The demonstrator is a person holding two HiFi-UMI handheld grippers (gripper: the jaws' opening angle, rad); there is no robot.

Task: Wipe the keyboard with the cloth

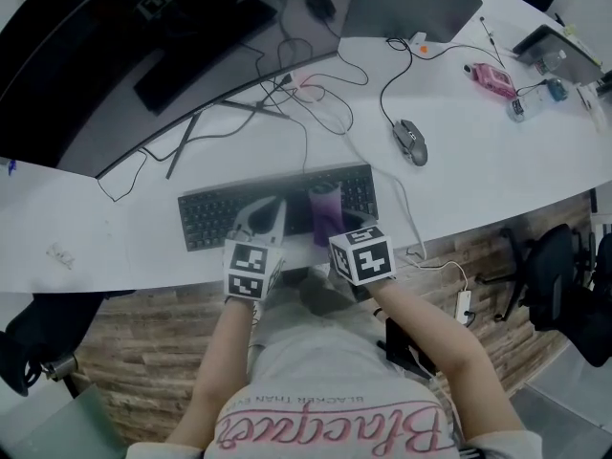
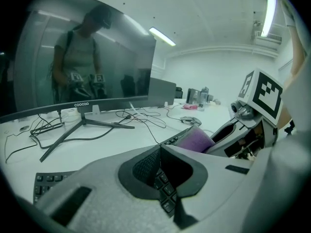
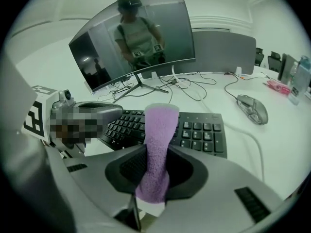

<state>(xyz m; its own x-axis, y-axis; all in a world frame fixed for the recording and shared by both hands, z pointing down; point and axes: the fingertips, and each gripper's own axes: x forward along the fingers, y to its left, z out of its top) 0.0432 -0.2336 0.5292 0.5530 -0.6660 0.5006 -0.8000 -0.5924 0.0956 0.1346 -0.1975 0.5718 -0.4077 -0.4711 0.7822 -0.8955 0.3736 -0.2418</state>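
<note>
Right claw (image 1: 328, 226) pinches the cloth (image 3: 158, 130) over the keyboard (image 1: 212, 214), near the surface's (image 1: 478, 161) front edge. Left claw (image 1: 272, 214) is pressed together just beside it, with bare surface to the left.

On the monitor (image 2: 82, 57) — "coocaa"; shirt (image 1: 335, 400) print, upside down, begins "Blacque".

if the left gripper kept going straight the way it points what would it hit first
Most likely the black computer keyboard: its keys lie right beyond the left gripper and its closed tips, though depth is hard to judge.

Curved monitor (image 1: 115, 46), mouse (image 1: 410, 142), tangled cables (image 1: 320, 103)
</note>
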